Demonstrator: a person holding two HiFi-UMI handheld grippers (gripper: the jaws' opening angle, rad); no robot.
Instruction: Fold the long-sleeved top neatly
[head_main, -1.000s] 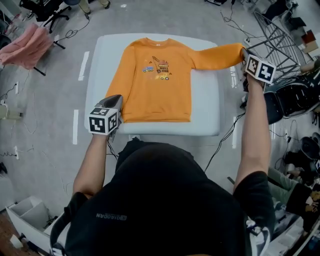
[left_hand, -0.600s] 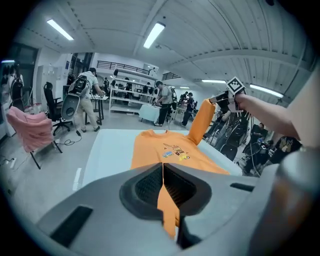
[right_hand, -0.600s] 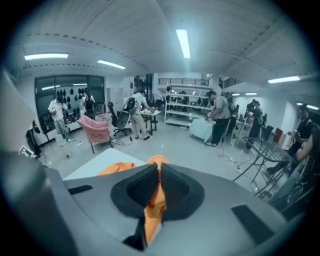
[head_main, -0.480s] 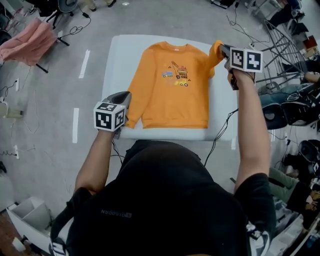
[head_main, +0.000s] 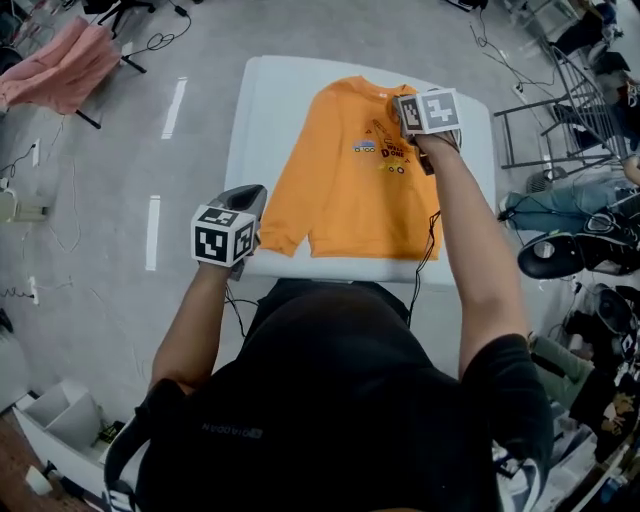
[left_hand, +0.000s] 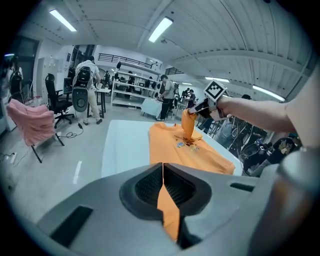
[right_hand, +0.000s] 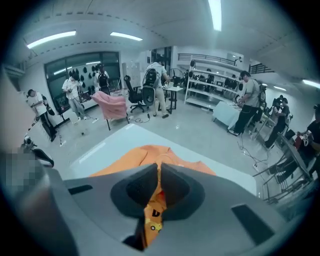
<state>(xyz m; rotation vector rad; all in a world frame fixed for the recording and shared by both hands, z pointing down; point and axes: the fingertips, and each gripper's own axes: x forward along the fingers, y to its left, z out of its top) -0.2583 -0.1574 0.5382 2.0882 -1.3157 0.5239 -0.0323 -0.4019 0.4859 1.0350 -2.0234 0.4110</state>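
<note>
An orange long-sleeved top (head_main: 345, 195) with a digger print lies chest-up on the white table (head_main: 270, 110). My right gripper (head_main: 418, 125) is shut on the cuff of its right sleeve and holds it over the chest print; the sleeve (left_hand: 189, 124) hangs from it in the left gripper view, and orange cloth (right_hand: 152, 212) shows between the jaws in the right gripper view. My left gripper (head_main: 238, 225) is shut on the left sleeve cuff (left_hand: 168, 210) at the table's near left edge, beside the hem.
A pink cloth (head_main: 60, 65) hangs over a chair at the far left. Cables run on the floor beside the table. A metal rack (head_main: 545, 120) and black equipment (head_main: 570, 250) stand to the right. People stand at benches in the background.
My right gripper has carried the right sleeve from stretched out past the table's right side inward over the chest. My left gripper shifted slightly right along the near edge, holding its cuff.
</note>
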